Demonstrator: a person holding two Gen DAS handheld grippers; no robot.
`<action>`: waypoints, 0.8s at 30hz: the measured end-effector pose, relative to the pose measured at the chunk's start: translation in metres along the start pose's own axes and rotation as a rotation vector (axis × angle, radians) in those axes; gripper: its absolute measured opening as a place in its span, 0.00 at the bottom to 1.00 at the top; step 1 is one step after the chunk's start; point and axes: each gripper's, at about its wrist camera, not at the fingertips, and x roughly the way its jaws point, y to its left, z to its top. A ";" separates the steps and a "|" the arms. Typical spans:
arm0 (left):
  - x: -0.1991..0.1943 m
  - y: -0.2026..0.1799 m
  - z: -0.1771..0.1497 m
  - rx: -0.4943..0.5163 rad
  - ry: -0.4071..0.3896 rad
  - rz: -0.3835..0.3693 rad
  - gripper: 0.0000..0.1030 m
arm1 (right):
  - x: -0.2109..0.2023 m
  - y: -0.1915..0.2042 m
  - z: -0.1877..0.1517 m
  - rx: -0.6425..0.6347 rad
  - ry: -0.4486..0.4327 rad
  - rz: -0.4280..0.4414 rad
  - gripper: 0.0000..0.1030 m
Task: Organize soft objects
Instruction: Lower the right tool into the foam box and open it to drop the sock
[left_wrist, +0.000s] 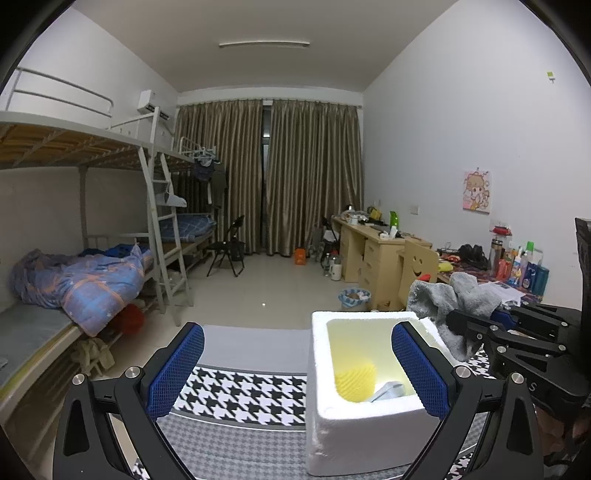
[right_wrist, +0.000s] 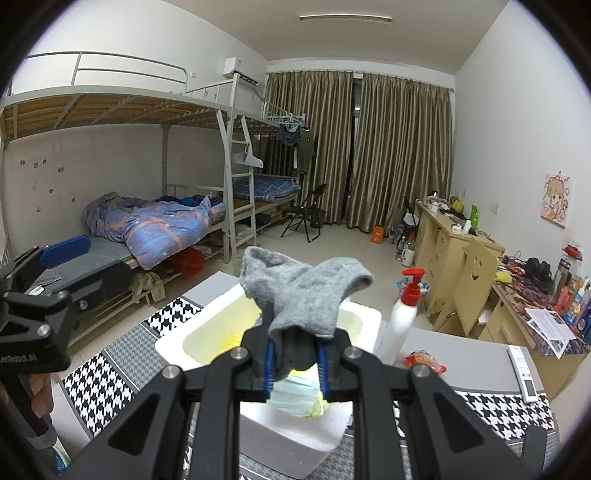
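Dormitory walls, two bunk beds along the left and drawn curtains at the far end frame your work surface, a houndstooth-patterned cloth spread in the near foreground.

Your right gripper is clamped on one grey sock; its blue pads pinch the lower bunched end while the rest of the fabric stands up and flops over both ways above the fingers. You hold it tilted slightly downward, directly over the white foam box. From the left wrist view the same sock hangs at the box's far right corner, with your right gripper reaching in from the right.

Your left gripper stands wide apart with nothing between its blue pads. One finger sits over the patterned cloth to the left of the foam box, the other in front of the box's open top. It also points slightly downward.

Inside the single box you can see one yellow textured item and a pale folded piece, light blue-green, under the right gripper.

Outward to the right of the box stand one white pump bottle with a red top, one red packet just beside it, and one white remote farther right. Beyond them, wooden desks line the right wall. One folding chair sits by the curtains.
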 end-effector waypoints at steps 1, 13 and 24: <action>-0.001 0.001 0.000 0.001 -0.001 0.004 0.99 | 0.002 0.001 0.000 0.001 0.004 0.002 0.21; -0.005 0.015 -0.007 -0.024 0.009 0.033 0.99 | 0.017 0.009 0.002 0.009 0.039 0.012 0.21; -0.010 0.027 -0.014 -0.040 0.018 0.054 0.99 | 0.039 0.008 0.004 0.042 0.092 0.040 0.21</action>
